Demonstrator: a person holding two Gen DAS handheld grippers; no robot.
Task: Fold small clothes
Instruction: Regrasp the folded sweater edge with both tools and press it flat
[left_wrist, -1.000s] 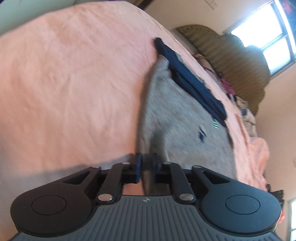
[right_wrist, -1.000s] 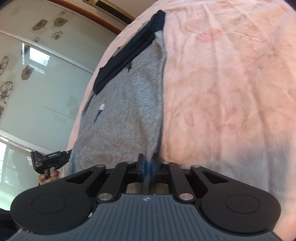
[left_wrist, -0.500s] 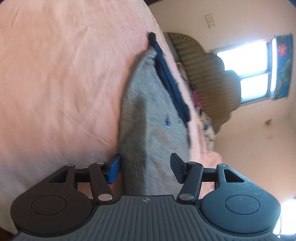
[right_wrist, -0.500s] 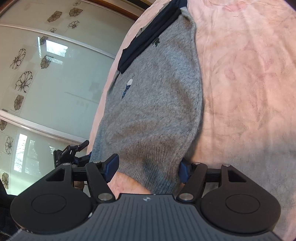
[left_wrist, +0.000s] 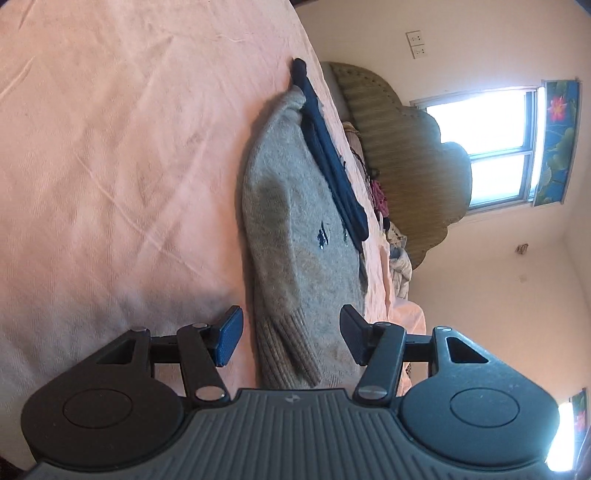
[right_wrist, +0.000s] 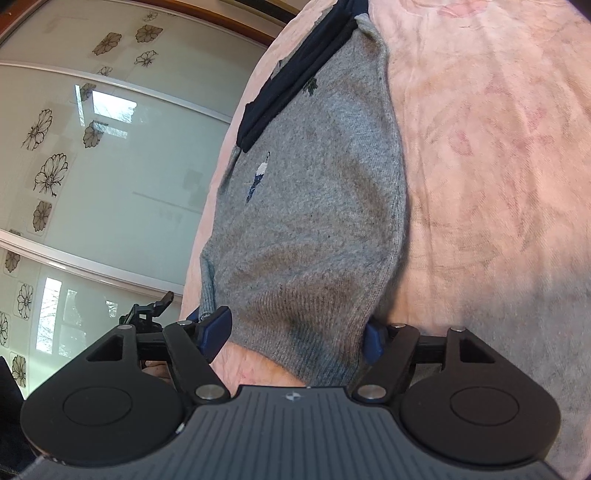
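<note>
I logged one grey knit sweater (left_wrist: 295, 229) lying flat on the pink sheet (left_wrist: 110, 166), folded into a long narrow shape. It had a ribbed cuff or hem at the near end, a small dark blue motif on the chest, and a navy band (left_wrist: 332, 162) along its far long edge; I could not tell whether the band was a collar or a separate garment.

Left wrist view: the left gripper (left_wrist: 291, 334) was spread wide, its jaws straddling the ribbed near end without touching the knit. Left of the sweater the sheet ran broad and bare, only creased. To the right the sweater sat near the bed edge, with a woven headboard (left_wrist: 406, 166) and a small heap of clothes (left_wrist: 391, 236) beyond it, then one bright window (left_wrist: 491, 147).

Right wrist view: the right gripper (right_wrist: 295, 334) was likewise wide, and the sweater's (right_wrist: 317, 206) near end lay between its jaws; the right pad was partly hidden behind the fabric, so contact there I could not judge. Left of the sweater the bed dropped off close by, with frosted flower-print panels (right_wrist: 92, 166) behind. Right of it the sheet (right_wrist: 498, 166) lay open.

Count: one sweater, one navy band, two grippers, both holding nothing.
</note>
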